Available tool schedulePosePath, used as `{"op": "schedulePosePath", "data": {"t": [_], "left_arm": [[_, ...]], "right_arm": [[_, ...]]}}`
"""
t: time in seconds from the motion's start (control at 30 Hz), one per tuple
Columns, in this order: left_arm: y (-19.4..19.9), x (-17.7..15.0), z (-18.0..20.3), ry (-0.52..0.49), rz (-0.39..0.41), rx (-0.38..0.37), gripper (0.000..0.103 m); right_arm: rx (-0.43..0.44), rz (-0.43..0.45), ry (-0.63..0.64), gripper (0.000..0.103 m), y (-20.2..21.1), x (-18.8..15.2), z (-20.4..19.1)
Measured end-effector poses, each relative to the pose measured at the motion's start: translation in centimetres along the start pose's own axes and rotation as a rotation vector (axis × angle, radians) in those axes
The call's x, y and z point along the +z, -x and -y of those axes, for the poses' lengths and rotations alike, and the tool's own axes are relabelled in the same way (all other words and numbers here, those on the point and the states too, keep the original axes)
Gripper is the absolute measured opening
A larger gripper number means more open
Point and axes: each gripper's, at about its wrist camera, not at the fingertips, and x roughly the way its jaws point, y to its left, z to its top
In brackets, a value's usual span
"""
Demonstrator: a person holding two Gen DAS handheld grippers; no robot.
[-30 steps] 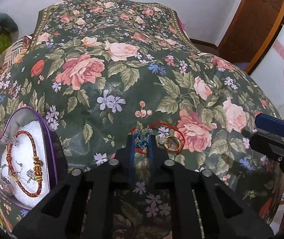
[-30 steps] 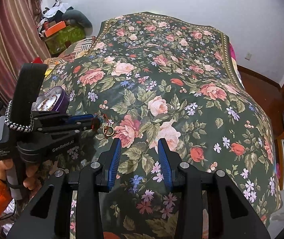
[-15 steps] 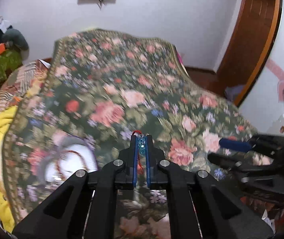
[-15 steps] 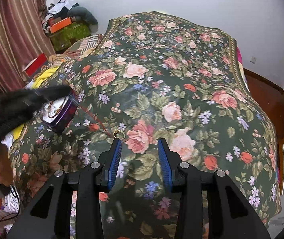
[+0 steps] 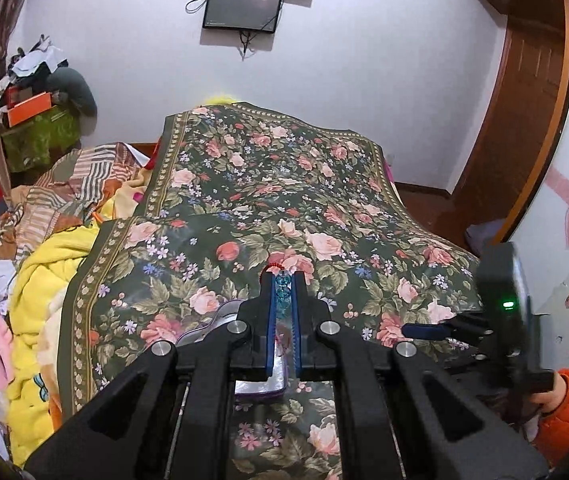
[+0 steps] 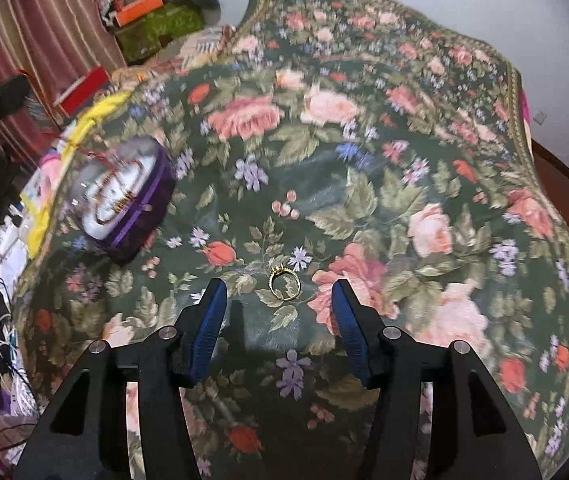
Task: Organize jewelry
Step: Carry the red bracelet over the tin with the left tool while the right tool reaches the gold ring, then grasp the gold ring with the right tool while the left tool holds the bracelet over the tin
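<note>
Right wrist view: right gripper (image 6: 279,300) jaws spread wide, gold ring (image 6: 284,283) on the bedspread (image 6: 424,152) just ahead between them. Next: descend, pinch the ring. Left gripper (image 5: 283,280) clamps the red-cord bracelet (image 5: 282,283) above the purple box (image 6: 124,196); drop-off is pending.

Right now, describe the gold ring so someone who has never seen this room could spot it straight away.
Start at the bed's dark green floral bedspread. The open right gripper hovers over its near part, and the gold ring lies on the fabric between the blue fingertips. It is small, shiny metal, well apart from the purple jewelry box to its left.
</note>
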Motion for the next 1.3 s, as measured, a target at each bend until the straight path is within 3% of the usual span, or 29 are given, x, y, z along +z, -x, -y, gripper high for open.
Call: {"op": "schedulePosePath", "data": {"t": [0.07,0.13,0.17,0.23,0.3,0.43,0.5,1.0,1.13,1.17,1.23,1.27,1.3], "left_arm": [[0.0,-0.2,-0.4,0.007,-0.002,0.002,0.005],[0.0,-0.3,-0.8,0.014,-0.003,0.003,0.005],[0.0,-0.3,-1.0,0.017,-0.003,0.005,0.005],[0.1,-0.4,-1.2,0.025,-0.003,0.004,0.005],[0.1,-0.4,-1.4,0.031,-0.003,0.006,0.005],[0.3,-0.3,-1.5,0.042,0.002,0.005,0.005],[0.5,-0.1,-1.4,0.037,0.007,0.010,0.005],[3.8,3.0,-1.5,0.009,0.116,0.038,0.005],[3.9,3.2,-1.7,0.013,0.123,0.037,0.005],[3.8,3.1,-1.7,0.015,0.123,0.035,0.005],[3.7,3.0,-1.7,0.018,0.121,0.028,0.005],[3.6,3.0,-1.7,0.018,0.119,0.027,0.005],[3.5,2.9,-1.7,0.018,0.117,0.026,0.005]], "right_arm": [[0.006,-0.029,-0.001,0.050,-1.1,-0.1,-0.1],[0.003,-0.047,0.002,0.043,-1.7,-0.2,-0.1],[-0.005,-0.051,0.008,0.036,-2.0,-0.3,-0.2],[-0.016,-0.039,0.016,0.031,-1.9,-0.2,-0.4],[-0.007,-0.029,0.015,0.016,-2.0,-0.2,-0.3],[-0.005,-0.019,0.009,0.016,-1.9,-0.2,-0.1],[-0.010,-0.011,0.015,0.004,-1.8,-0.1,-0.4],[-0.027,0.157,0.006,0.004,3.9,1.3,-0.1],[-0.024,0.136,-0.013,0.005,4.4,2.0,1.0],[-0.027,0.120,-0.015,0.009,4.1,2.1,1.3],[-0.041,0.082,-0.017,0.026,3.2,2.1,1.7],[-0.047,0.068,-0.020,0.040,2.8,1.9,1.7],[-0.048,0.061,-0.022,0.046,2.5,1.7,1.8]]}}
